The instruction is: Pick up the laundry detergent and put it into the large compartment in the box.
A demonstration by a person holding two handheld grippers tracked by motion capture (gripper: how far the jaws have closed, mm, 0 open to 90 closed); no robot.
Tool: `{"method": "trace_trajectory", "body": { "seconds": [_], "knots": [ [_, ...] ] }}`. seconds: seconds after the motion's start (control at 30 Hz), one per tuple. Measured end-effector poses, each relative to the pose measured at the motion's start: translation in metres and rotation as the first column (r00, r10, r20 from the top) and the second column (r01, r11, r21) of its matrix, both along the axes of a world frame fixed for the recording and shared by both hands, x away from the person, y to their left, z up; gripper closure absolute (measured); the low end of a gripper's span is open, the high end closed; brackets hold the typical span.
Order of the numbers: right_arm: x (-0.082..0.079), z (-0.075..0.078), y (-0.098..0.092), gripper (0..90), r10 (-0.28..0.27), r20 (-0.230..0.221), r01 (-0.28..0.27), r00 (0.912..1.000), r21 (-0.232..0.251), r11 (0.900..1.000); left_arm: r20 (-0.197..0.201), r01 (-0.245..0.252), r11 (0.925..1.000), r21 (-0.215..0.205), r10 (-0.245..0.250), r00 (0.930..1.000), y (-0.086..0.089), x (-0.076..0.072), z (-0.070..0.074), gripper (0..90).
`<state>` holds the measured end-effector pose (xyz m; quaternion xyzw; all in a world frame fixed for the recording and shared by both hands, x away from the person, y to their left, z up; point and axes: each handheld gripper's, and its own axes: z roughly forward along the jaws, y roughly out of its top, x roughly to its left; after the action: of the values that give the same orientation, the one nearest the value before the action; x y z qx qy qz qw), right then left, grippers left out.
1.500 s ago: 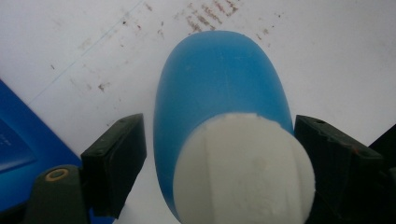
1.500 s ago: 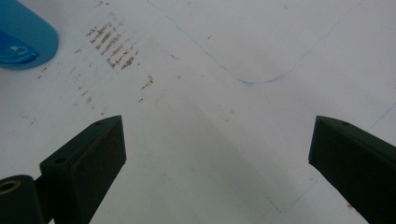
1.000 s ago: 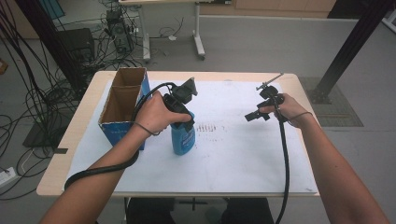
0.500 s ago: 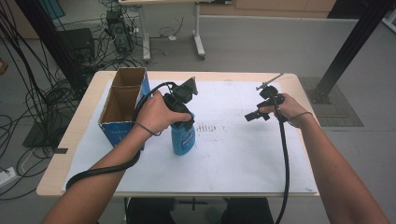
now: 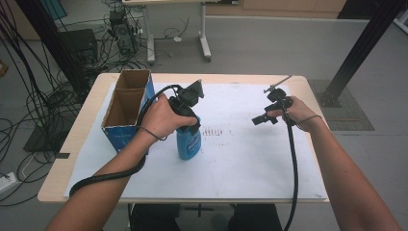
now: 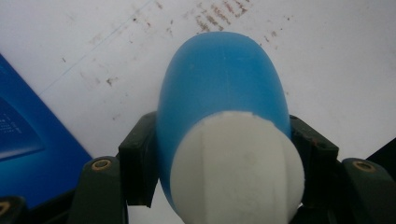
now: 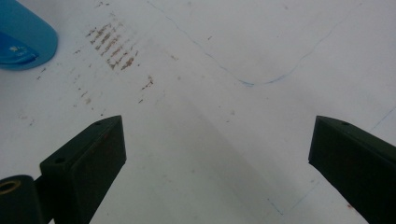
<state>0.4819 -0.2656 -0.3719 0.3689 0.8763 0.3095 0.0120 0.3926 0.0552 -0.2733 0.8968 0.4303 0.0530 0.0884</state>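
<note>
A blue bottle (image 5: 189,143) with a white cap (image 6: 236,168) stands upright on the white sheet (image 5: 240,163), just right of the box. My left gripper (image 5: 185,126) comes down on its top from above. In the left gripper view, my left gripper (image 6: 224,156) has both black pads (image 6: 137,161) pressed against the bottle's neck (image 6: 219,93). My right gripper (image 5: 263,119) hovers over the right part of the sheet with nothing in it. Seen in its own view, the right gripper (image 7: 215,154) has its jaws wide apart over bare paper, and the bottle (image 7: 23,37) is at the far upper left.
An open cardboard box (image 5: 126,103) with blue sides stands at the table's left, close to the bottle. Brown smudges (image 5: 216,131) mark the sheet's middle. A thick cable (image 5: 103,178) trails from the left gripper and another (image 5: 293,168) from the right. Desks and cables lie beyond the far edge.
</note>
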Motion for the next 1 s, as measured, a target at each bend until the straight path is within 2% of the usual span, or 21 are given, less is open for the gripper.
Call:
{"method": "trace_trajectory", "body": {
  "seconds": [0.47,0.6,1.0],
  "knots": [
    [0.0000,0.0006,0.0009,3.5,0.004,0.003,-0.004,1.0000,-0.010,1.000,0.002,0.001,1.0000,-0.003,-0.001,1.0000,0.0005,-0.0001,-0.0002,37.4],
    [-0.0003,0.0001,0.0000,3.6,-0.002,-0.010,0.002,0.9999,-0.011,1.000,0.005,-0.001,1.0000,-0.007,0.001,1.0000,0.0009,-0.0005,-0.0003,37.4],
    [-0.0006,0.0007,-0.0015,4.3,-0.003,0.007,0.003,1.0000,-0.008,1.000,0.005,-0.002,1.0000,-0.002,0.002,1.0000,0.0002,-0.0007,-0.0003,37.5]
  ]
}}
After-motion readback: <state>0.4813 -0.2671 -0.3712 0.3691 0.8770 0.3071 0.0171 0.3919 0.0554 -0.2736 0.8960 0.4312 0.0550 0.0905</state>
